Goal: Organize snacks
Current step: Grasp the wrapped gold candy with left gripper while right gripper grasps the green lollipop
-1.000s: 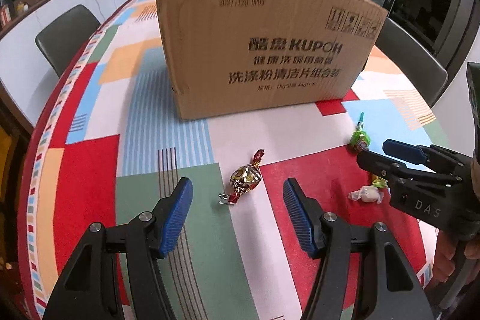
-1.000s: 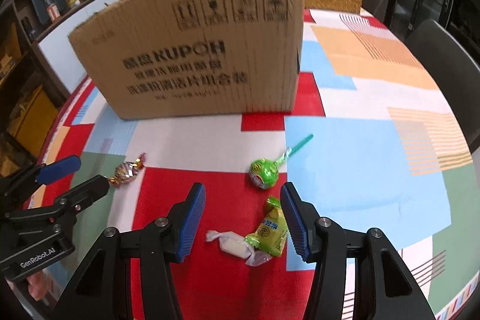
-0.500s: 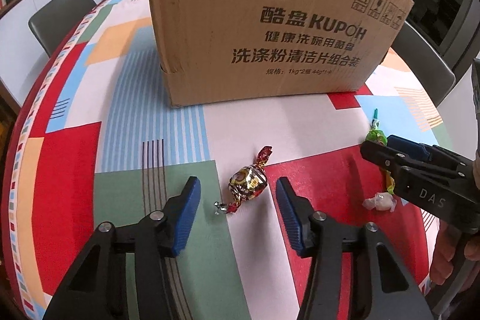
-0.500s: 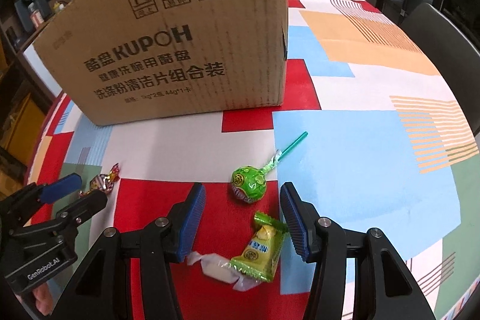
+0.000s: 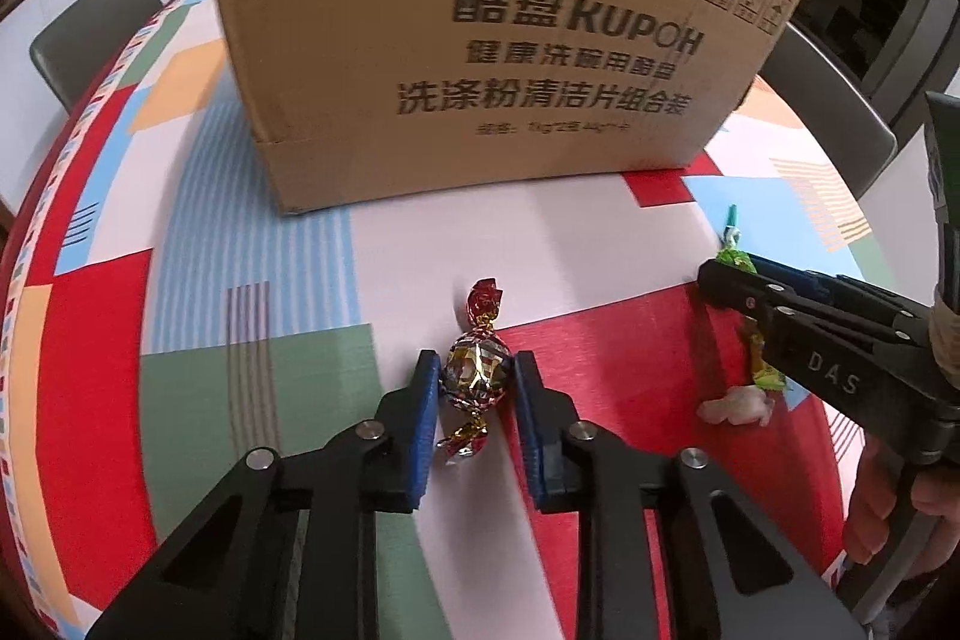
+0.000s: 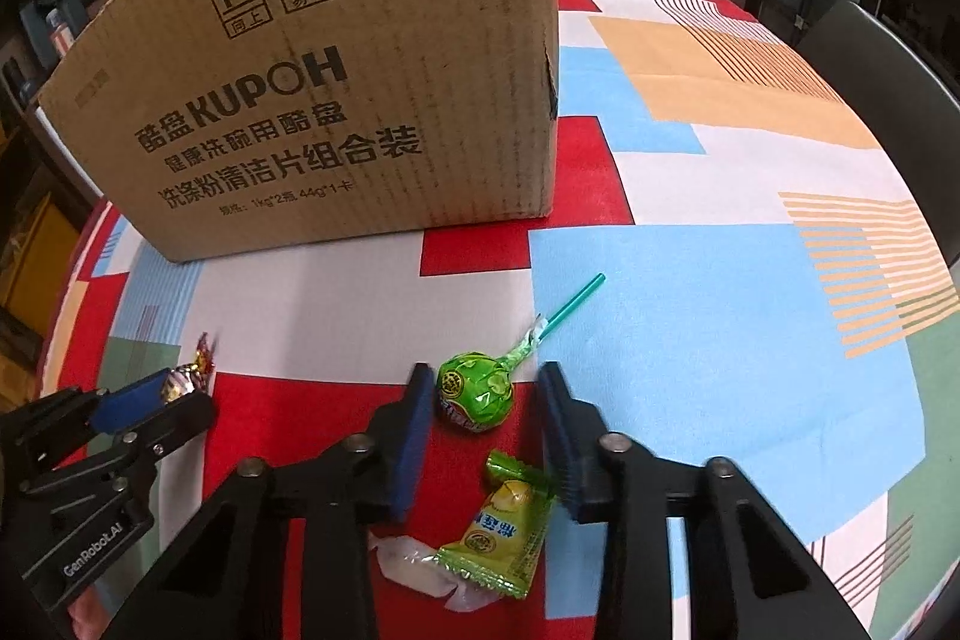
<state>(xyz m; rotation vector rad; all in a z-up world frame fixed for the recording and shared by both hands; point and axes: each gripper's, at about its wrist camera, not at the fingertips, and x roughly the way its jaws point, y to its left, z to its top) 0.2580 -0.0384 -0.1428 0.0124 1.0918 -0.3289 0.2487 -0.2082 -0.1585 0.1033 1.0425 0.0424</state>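
On the left, a foil-wrapped candy (image 5: 475,370) is being gripped by the left gripper (image 5: 473,373), its blue fingers (image 5: 425,400) being pressed against both sides of the round middle while the twisted red end is being left sticking out ahead, toward a cardboard box (image 5: 480,28). The candy is being held low against the desk (image 5: 252,244), which is being covered by a cloth of red, green, blue and white patches. The box is being seen standing upright at the far side of the desk, printed side toward the cameras. Further right, a green lollipop (image 6: 475,391) is being straddled by the right gripper (image 6: 485,400), whose fingers (image 6: 414,424) are being kept moderately apart with a gap left on each side of the sweet, so nothing is being clamped; the teal stick is being pointed away to the right, over a blue patch. Just nearer than the lollipop, a green sachet sweet (image 6: 503,532) is lying between the same fingers, and a white wrapped sweet (image 6: 414,562) is lying touching its left edge. At the far right, a dark chair (image 6: 888,70) is being seen beside the desk.
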